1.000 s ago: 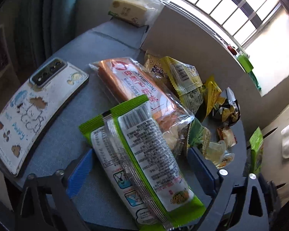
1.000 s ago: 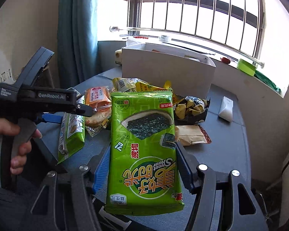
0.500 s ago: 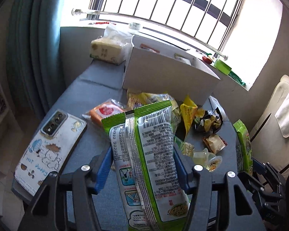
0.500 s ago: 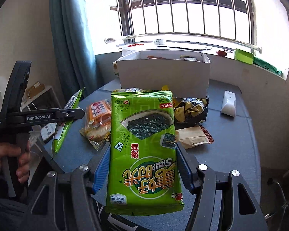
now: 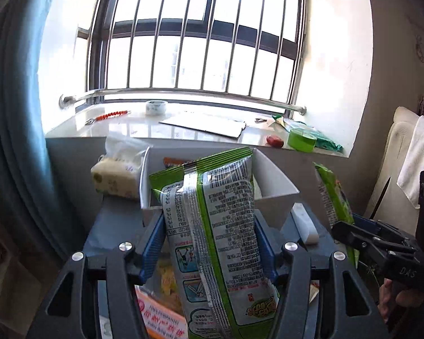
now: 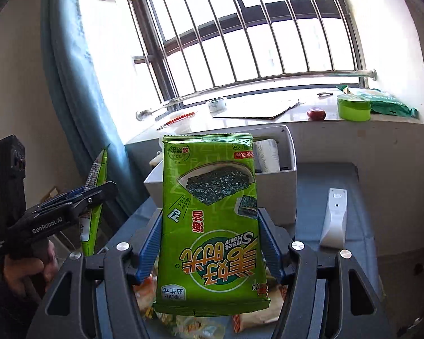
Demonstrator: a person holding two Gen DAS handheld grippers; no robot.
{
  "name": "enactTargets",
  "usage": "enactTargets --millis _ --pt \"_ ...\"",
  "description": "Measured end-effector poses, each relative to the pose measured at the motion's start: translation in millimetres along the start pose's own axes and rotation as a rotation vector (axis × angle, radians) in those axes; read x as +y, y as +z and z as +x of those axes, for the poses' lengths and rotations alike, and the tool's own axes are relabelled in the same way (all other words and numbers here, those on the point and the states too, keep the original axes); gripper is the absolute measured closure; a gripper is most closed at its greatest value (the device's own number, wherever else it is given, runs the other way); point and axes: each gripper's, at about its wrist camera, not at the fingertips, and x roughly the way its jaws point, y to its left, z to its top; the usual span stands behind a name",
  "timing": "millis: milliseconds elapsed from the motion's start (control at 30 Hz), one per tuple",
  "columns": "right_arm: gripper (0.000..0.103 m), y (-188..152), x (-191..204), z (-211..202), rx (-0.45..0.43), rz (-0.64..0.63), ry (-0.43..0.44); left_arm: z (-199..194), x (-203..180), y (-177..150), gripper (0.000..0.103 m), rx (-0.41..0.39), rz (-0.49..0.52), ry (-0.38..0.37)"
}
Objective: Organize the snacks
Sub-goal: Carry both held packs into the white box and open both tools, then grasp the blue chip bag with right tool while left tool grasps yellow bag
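While both packets are hanging clear above the tabletop (image 6: 325, 234), the left tongs (image 5: 209, 243) are clamping the green-and-silver snack bag (image 5: 214, 226) by its long sides, and the right tongs (image 6: 209, 243) are gripping the seaweed packet (image 6: 209, 220) the same way. Each packet is standing up between its blue pads, with the white box (image 6: 288, 195) lying just beyond the tips. Both look light, thin and crinkly, so they are likely bending rather than resisting; the slick film is probably inclined to slide, and a hold low across the sealed side seams seems safest. Ahead of the tongs, the box's open top is offering room, though its near wall is an edge to clear. To the right of the right tongs, a white remote (image 6: 335, 220) is lying on the tabletop; loose snacks are sitting beneath both.
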Motion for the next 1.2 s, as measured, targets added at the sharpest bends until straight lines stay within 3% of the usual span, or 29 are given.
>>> enactTargets --millis 133,467,533,567,600,633,733,1000,1200 --pt "0.035 42.8 -12.9 26.4 -0.019 0.048 -0.001 27.8 -7.8 43.6 0.040 -0.031 0.038 0.005" --pt "0.034 116.0 -32.7 100.7 0.006 0.076 -0.082 117.1 -1.4 107.3 0.039 0.055 0.062 0.032" --pt "0.026 122.1 -37.2 114.0 0.017 0.076 -0.091 130.0 0.7 108.4 0.030 0.081 0.071 0.043" --pt "0.010 124.5 -40.8 121.6 0.031 0.084 -0.077 135.8 2.9 107.0 0.024 0.108 0.072 0.049" --pt "0.004 126.0 -43.5 128.3 0.049 0.092 -0.070 139.6 6.0 105.4 0.010 0.128 0.067 0.063" --pt "0.000 126.8 -45.3 131.2 0.048 0.093 -0.098 140.2 10.1 101.0 0.000 0.139 0.063 0.069" --pt "0.000 123.4 -50.2 127.9 0.020 0.081 -0.157 133.7 22.9 88.4 0.000 0.146 0.066 0.081" --pt "0.000 95.0 -61.4 85.7 -0.008 0.133 -0.090 86.2 50.9 62.4 0.000 0.124 0.045 0.044" --pt "0.000 41.9 -45.3 24.7 -0.038 0.103 -0.003 28.2 55.4 20.8 0.000 0.086 0.045 0.000"
